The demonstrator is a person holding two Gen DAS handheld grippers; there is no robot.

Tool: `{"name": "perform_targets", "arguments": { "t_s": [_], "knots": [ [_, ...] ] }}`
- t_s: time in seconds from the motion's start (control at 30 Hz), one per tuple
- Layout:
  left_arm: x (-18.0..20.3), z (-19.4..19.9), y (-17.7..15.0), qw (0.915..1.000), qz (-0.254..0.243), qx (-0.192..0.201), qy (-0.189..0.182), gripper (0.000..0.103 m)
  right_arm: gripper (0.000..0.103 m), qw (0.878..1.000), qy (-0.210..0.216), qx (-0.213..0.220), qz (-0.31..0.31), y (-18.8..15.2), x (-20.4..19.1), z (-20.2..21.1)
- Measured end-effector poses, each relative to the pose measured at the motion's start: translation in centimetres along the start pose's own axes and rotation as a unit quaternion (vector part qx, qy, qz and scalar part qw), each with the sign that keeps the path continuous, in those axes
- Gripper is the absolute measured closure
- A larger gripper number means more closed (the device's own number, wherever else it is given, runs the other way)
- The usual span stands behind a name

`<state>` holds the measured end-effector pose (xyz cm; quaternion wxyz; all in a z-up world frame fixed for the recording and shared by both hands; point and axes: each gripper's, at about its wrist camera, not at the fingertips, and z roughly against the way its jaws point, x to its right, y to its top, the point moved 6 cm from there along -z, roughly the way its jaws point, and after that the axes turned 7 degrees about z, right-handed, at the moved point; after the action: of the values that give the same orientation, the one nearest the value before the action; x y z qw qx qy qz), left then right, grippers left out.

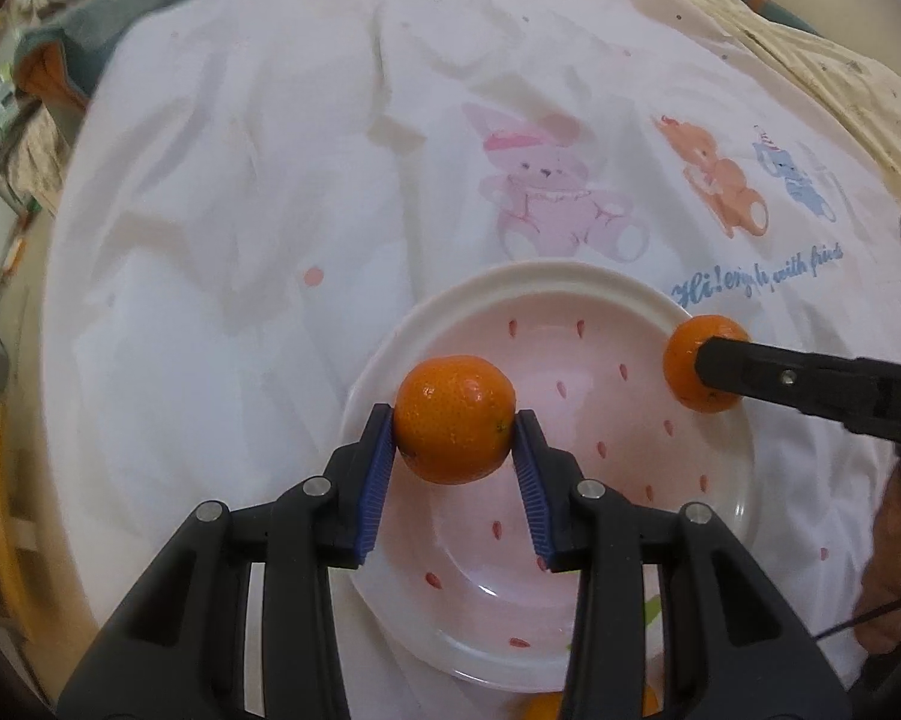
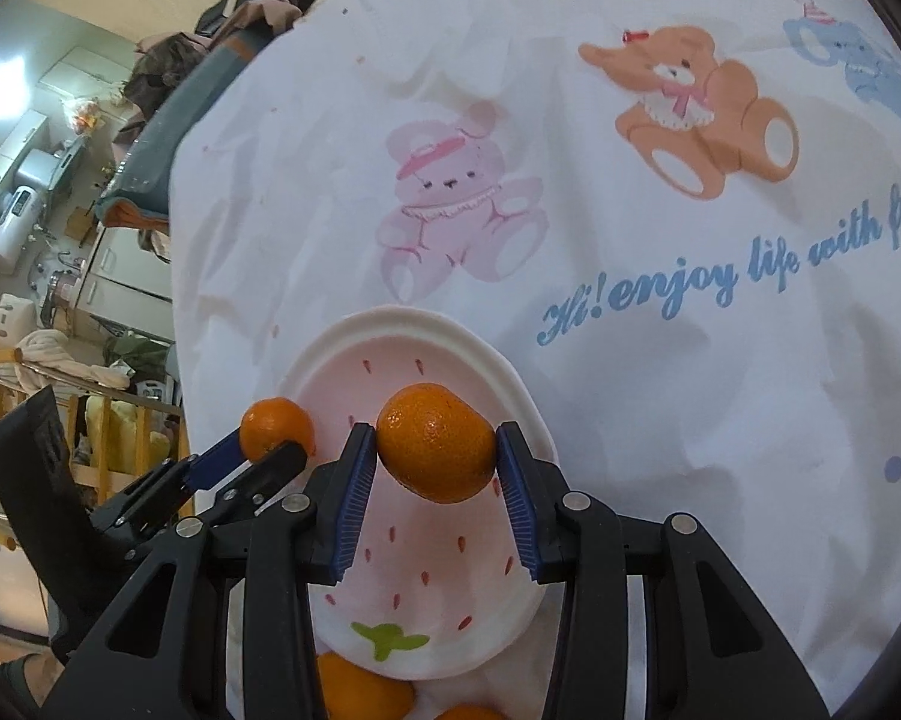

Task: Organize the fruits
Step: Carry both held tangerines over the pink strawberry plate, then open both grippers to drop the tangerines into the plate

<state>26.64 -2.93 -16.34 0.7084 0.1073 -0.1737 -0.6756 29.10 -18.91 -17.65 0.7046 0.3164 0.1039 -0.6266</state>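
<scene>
- Two oranges are in the air over the plate (image 1: 606,294), one in each gripper, and none lies on it yet
- left gripper (image 1: 455,441) is clamped on one orange (image 1: 455,417), blue pads pressing both sides, above the near-left part of the pink, strawberry-patterned plate
- right gripper (image 2: 435,450) is clamped on a second orange (image 2: 435,441), held over the plate's far-right rim as seen from the left wrist view
- at least two more oranges (image 2: 363,693) wait on the printed white cloth (image 2: 630,360) just beside the plate's near edge, partly hidden by the gripper bodies
- I judge the task early: both held fruits remain to be set down and let go, then the loose ones gathered; whether others lie out of view I cannot tell
</scene>
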Motion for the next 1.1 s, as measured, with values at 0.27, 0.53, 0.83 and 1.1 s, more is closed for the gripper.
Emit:
{"name": "perform_targets", "arguments": {
  "t_s": [0.27, 0.53, 0.83, 1.1],
  "knots": [
    [-1.0, -0.9, -0.1, 0.9995, 0.025, -0.016, 0.008, 0.067, 0.059, 1.0, -0.016, -0.016, -0.006, -0.7, 0.7, -0.9],
    [-0.9, -0.8, -0.1, 0.9997, 0.021, -0.012, 0.005, 0.066, 0.058, 1.0, -0.02, -0.011, -0.008, -0.7, 0.6, -0.9],
    [-1.0, -0.9, 0.0, 0.9996, 0.024, -0.016, 0.003, 0.066, 0.058, 1.0, -0.021, -0.009, -0.01, -0.7, 0.7, -0.7],
    [-0.8, -1.0, -0.2, 0.9992, 0.027, -0.029, -0.002, 0.063, 0.057, 1.0, -0.021, -0.009, -0.015, -0.5, 0.7, -0.5]
  ]
}}
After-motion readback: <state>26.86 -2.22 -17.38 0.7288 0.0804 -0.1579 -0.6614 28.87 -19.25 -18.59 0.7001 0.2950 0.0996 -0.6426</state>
